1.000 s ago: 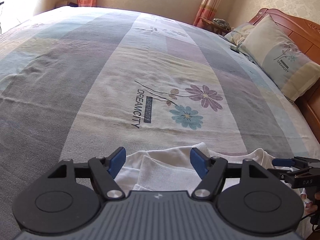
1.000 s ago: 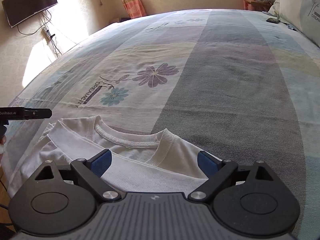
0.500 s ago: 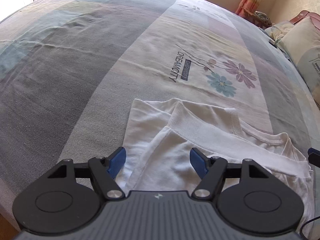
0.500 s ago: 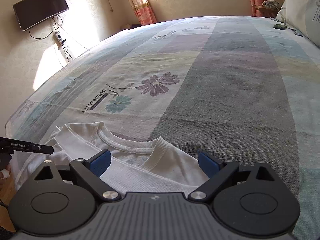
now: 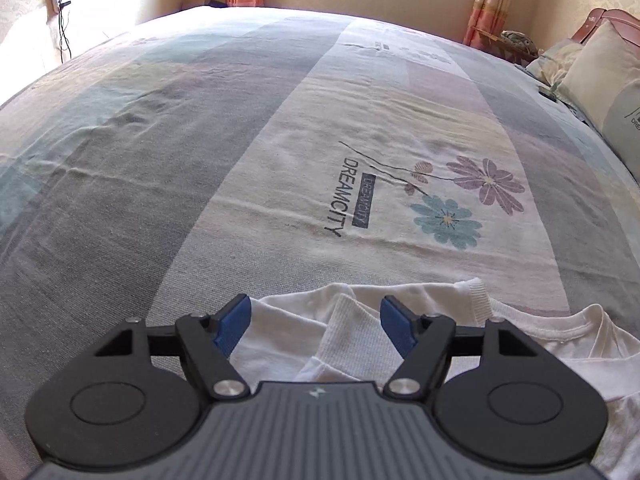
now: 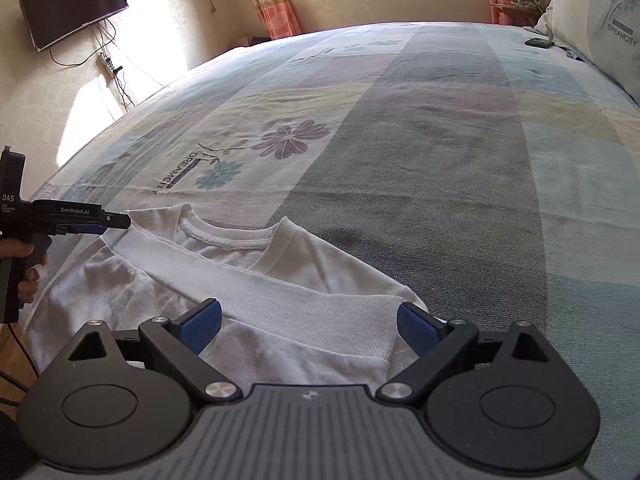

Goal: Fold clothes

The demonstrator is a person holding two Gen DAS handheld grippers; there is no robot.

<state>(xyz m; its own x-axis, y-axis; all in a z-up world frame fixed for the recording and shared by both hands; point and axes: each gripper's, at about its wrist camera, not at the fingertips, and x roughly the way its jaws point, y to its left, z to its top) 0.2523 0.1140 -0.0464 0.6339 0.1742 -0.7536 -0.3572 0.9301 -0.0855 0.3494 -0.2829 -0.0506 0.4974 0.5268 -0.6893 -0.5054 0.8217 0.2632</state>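
Television [image 6: 74, 6]: dark flat screen on the wall at far left of the right wrist view, cables hanging below it toward a power strip
Hand [image 6: 24, 270]: at the left edge of the right wrist view, wrapped round the grip of the left gripper
Left gripper [image 5: 316, 322]: blue pads stand wide apart, nothing pressed between them; it hovers over the left shoulder area of the shirt, a folded sleeve edge showing in the gap; seen from the right wrist view its tip sits just beside the collar end of the shirt, touching or not I cannot tell
White shirt [image 6: 248, 280]: long-sleeved, lying flat at the near edge of the bed, ribbed neckline toward the middle of the bed; one sleeve is laid across the chest with its ribbed cuff just beside the collar
Bedspread [image 5: 200, 160]: broad stripes of grey, cream, pale blue and lilac, a few shallow creases on the left side
Flower print [image 5: 468, 196]: one purple bloom, one teal bloom, the word DREAMCITY beside them, on the cream stripe beyond the shirt
Right gripper [image 6: 308, 324]: blue pads wide apart, gripping nothing; it hangs over the right side of the shirt, the sleeve fold lying between and below the pads
Curtains [image 6: 272, 0]: orange-pink, flanking the window on the far wall
Pillow [image 6: 600, 20]: pale, printed DREAMCITY, at the far right by the head of the bed
Small dark object [image 6: 539, 42]: on the bedspread just beside the pillow, too small to identify
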